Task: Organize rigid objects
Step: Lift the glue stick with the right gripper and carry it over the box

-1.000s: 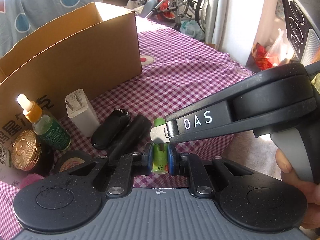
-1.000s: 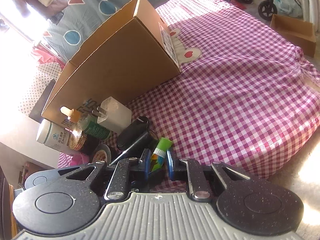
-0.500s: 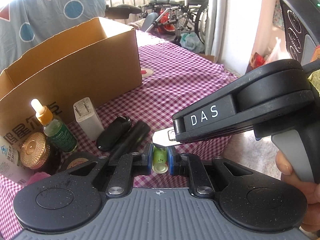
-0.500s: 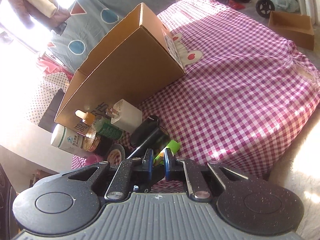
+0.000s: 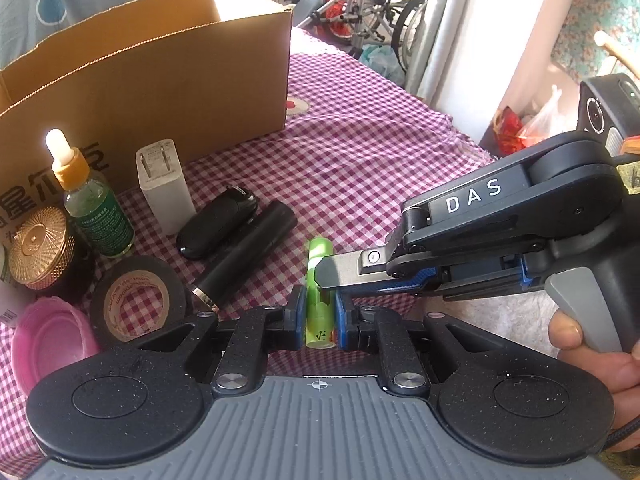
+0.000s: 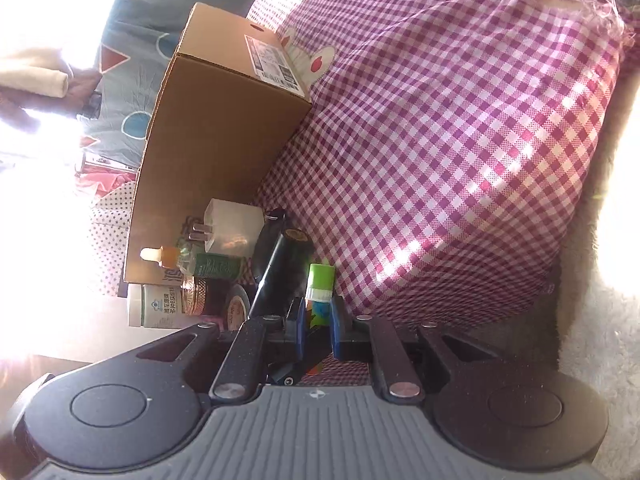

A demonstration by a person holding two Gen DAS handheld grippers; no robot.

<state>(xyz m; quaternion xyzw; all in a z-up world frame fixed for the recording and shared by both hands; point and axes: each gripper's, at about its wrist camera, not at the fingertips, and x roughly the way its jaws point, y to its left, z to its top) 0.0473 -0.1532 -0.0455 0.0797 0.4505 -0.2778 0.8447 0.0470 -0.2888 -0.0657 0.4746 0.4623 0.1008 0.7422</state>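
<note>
A small green tube (image 5: 319, 293) with a white band is held by both grippers near the table's front edge. My left gripper (image 5: 319, 316) is shut on its lower part. My right gripper (image 6: 317, 312) comes in from the right and is shut on the same green tube (image 6: 319, 285), near its cap end. An open cardboard box (image 5: 160, 80) stands behind on the checked tablecloth; it also shows in the right wrist view (image 6: 216, 128).
Left of the tube lie a black cylinder (image 5: 248, 254), a black key fob (image 5: 218, 224), a white charger (image 5: 164, 186), a green dropper bottle (image 5: 94, 204), a gold-lidded jar (image 5: 38, 246), a tape roll (image 5: 138, 298) and a pink lid (image 5: 50, 340). The table edge (image 5: 460, 140) drops off right.
The right gripper has rolled about a quarter turn and drawn back to the right while both stay closed on the green tube. The left view has lifted slightly.
</note>
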